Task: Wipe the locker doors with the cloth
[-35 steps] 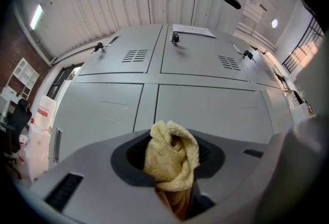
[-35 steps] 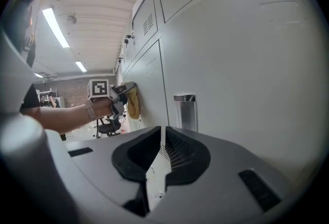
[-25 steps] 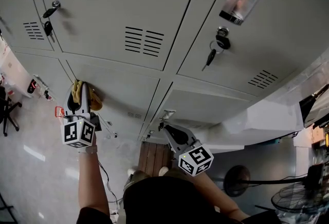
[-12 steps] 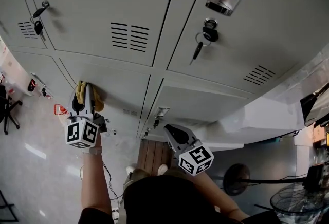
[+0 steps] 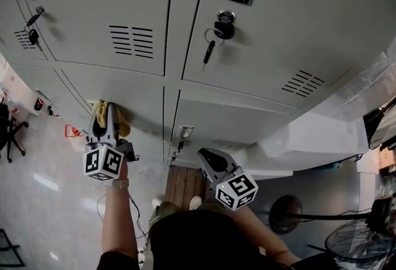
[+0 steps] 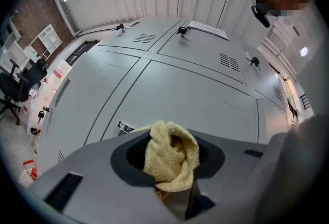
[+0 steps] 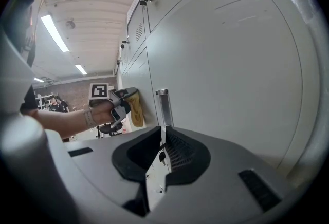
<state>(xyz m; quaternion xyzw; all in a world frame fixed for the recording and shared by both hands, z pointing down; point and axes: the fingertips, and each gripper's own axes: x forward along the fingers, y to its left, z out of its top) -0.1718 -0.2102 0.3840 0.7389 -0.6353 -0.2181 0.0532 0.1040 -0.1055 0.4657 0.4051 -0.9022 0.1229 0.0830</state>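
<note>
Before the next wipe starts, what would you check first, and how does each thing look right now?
1. Cloth gripped firmly: ok. The yellow cloth sits bunched between the left gripper's jaws.
2. Cloth against the door: cannot tell. It is close to the lower locker door, but contact is not clear.
3. Other tool free: ok. The right gripper has its jaws together with nothing between them.
4. Hanging key out of the way: ok. It dangles from a lock on an upper door, well away from the cloth.
5. Right gripper apart from the cloth: ok. It is held to one side, lower down.
</note>
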